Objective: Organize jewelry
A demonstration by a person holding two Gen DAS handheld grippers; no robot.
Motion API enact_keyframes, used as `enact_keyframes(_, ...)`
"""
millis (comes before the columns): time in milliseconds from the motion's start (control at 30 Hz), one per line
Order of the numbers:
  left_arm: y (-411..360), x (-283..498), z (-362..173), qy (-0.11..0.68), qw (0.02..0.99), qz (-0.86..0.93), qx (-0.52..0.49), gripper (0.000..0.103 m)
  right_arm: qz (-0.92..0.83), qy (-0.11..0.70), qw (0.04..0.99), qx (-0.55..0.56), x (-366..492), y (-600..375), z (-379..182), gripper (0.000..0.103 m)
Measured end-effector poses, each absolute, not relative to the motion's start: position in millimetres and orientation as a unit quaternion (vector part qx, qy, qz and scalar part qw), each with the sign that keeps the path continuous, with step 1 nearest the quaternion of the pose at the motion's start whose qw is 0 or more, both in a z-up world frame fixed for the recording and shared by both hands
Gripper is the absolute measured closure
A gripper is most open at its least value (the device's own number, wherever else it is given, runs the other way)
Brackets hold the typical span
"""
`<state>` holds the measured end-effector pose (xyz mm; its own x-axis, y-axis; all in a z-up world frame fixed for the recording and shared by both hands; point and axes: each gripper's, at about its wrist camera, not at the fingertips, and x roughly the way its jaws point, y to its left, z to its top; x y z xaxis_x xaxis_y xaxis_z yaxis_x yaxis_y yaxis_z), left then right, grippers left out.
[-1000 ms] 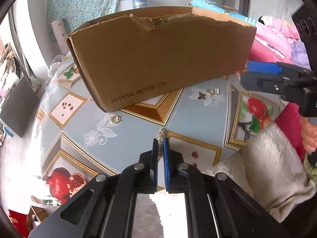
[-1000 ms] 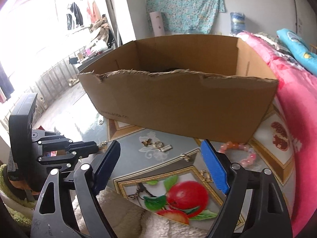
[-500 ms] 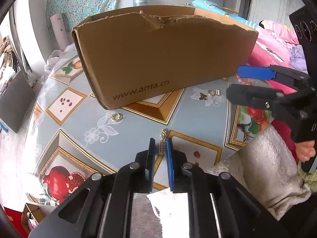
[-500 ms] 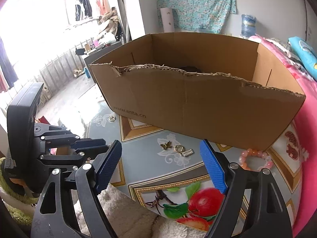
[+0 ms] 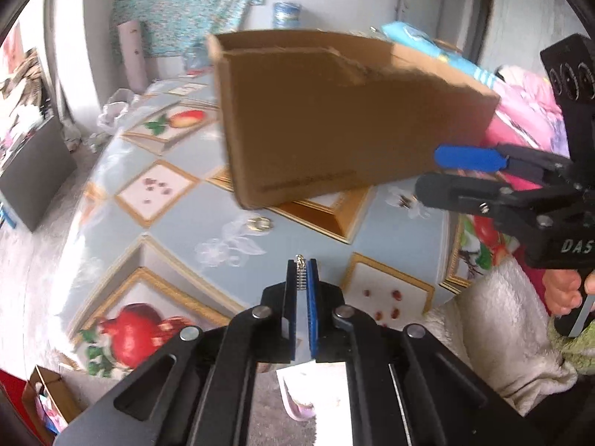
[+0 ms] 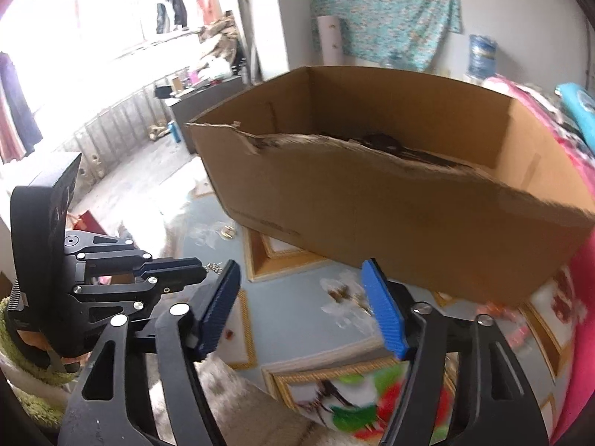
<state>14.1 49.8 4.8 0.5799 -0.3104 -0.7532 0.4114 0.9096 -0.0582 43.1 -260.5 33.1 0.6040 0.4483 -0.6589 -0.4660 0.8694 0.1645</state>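
Fruit-print tablecloth (image 5: pixel 178 223): left tool (image 5: pixel 302 278) pinches silver earring (image 5: pixel 301 273); right tool (image 6: pixel 303 297) wide; box (image 6: pixel 390 200) interior visible right view only.

Both views are bright with daylight. In the right wrist view the window (image 6: pixel 93 48) at the upper left is overexposed to white and washes out the floor near it. Fisheye bending curves all lines near the dark round edges. Motion blur softens the cardboard box (image 5: pixel 346 119) and the tablecloth (image 6: pixel 334 334); its printed pictures are smeared.
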Motion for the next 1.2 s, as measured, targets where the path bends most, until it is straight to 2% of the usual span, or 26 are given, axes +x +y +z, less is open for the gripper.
enact_keyframes(267,85.5,12.2,12.2,0.394,0.904,-0.162,0.035,0.099,0.338,0.385,0.857,-0.057,69.1,-199.1,9.5,0.071)
enact_keyframes(467,98.1,7.2,12.5,0.381,0.911,-0.154,0.025,0.099,0.330,0.400,0.852,-0.073,84.1,-180.4,-4.9,0.073)
enact_keyframes(667,106.0,15.1,7.0,0.388,0.910,-0.148,0.016,0.099,0.319,0.382,0.862,-0.098,79.8,-168.9,-4.7,0.074)
enact_keyframes(933,109.0,16.7,4.6,0.389,0.910,-0.147,0.010,0.099,0.285,0.368,0.877,-0.123,75.9,-154.6,-3.8,0.086)
enact_keyframes(1000,108.6,16.8,4.2,0.389,0.909,-0.148,0.010,0.099,0.283,0.372,0.876,-0.120,77.8,-150.6,-4.1,0.093)
enact_keyframes(1200,107.2,15.7,4.6,0.387,0.910,-0.149,0.010,0.099,0.289,0.386,0.870,-0.103,82.7,-152.7,-4.7,0.096)
